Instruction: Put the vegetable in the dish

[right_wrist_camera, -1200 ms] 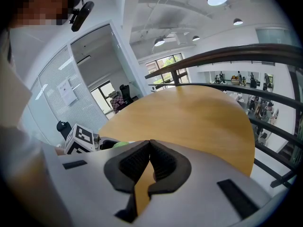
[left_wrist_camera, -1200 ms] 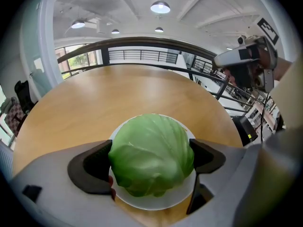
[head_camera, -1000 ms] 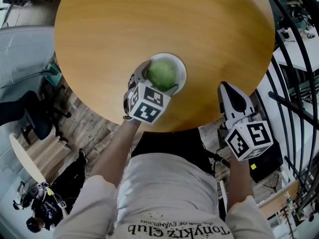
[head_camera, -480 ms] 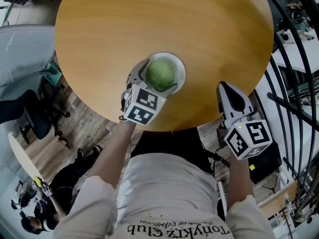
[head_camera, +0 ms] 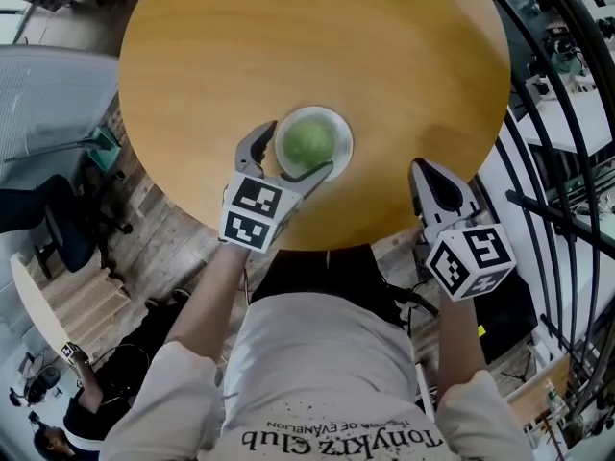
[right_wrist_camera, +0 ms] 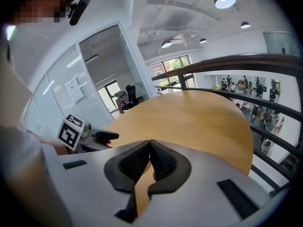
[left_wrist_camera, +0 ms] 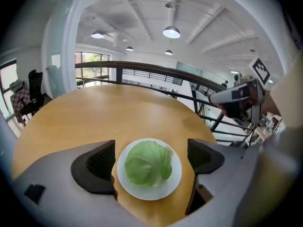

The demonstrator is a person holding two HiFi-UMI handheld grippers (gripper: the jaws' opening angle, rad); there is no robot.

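1. Readable writing is scarce. The print on the person's pale shirt (head_camera: pixel 327 373) appears upside down in the head view and seems to read "TonyKrz Club". The marker cube (head_camera: pixel 252 214) on the left gripper and the marker cube (head_camera: pixel 471 259) on the right gripper carry only black-and-white square patterns.
2. The cabbage (head_camera: pixel 309 140), a pale green, veined, rounded head, sits in the middle of the dish (head_camera: pixel 343 133).
3. The dish is a small, smooth white round plate. It stands near the 6 o'clock edge of the round table (head_camera: pixel 288 36).
4. The left gripper (head_camera: pixel 292 154) is spread wide. Its ribbed black pads flank the dish at 9 and 3 o'clock in the left gripper view, clear of the cabbage.
5. The right gripper (head_camera: pixel 425 169) is at about 4 o'clock from the dish, over the table's rim. Its ribbed pads are pressed together with nothing between them.
6. The tabletop is smooth, warm yellow wood grain. It lies open from the dish toward 12 o'clock.
7. Black metal railing bars (head_camera: pixel 548 161) run past the table at 3 o'clock, and a dark office chair (head_camera: pixel 58 219) stands on plank flooring at 8 o'clock.
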